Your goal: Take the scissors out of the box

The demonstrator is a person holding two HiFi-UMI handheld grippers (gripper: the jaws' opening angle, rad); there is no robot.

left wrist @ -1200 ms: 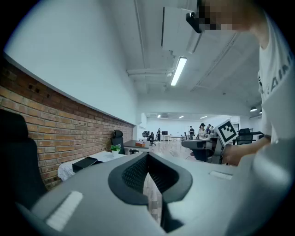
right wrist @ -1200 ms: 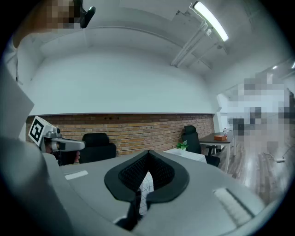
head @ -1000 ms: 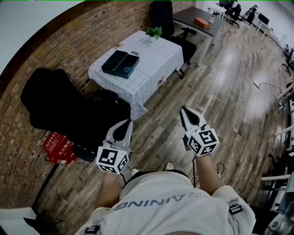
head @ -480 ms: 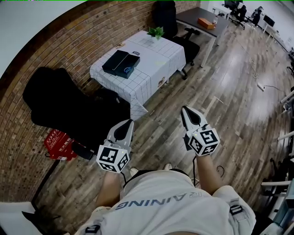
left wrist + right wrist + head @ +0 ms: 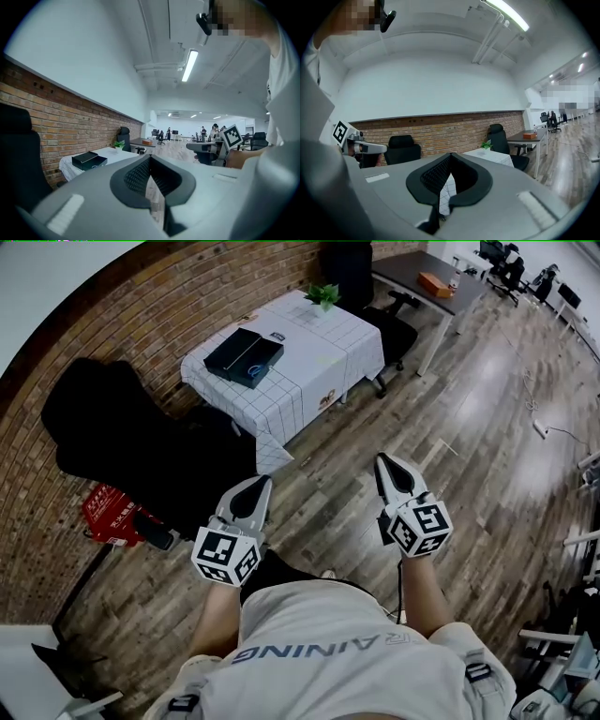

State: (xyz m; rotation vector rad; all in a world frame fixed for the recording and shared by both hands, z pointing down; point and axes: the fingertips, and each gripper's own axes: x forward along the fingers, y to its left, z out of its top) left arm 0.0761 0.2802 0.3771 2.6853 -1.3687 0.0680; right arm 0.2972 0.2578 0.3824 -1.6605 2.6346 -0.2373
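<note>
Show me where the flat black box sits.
In the head view, the flat black box lies upper left on the white checked tablecloth, beside the brick wall.

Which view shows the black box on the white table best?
The head view: it looks down on the box, so its whole top shows. The left gripper view shows the box small, from the side. The right gripper view does not show it.

Black box (image 5: 244,357) on white tablecloth (image 5: 328,352) w/ thin dark grid; green plant (image 5: 322,294) behind, red-brown brick wall (image 5: 122,334) alongside. Grey-white left gripper (image 5: 263,480) & right gripper (image 5: 382,458) carry b&w square-marker cubes over brown wood-plank floor (image 5: 469,409).
</note>
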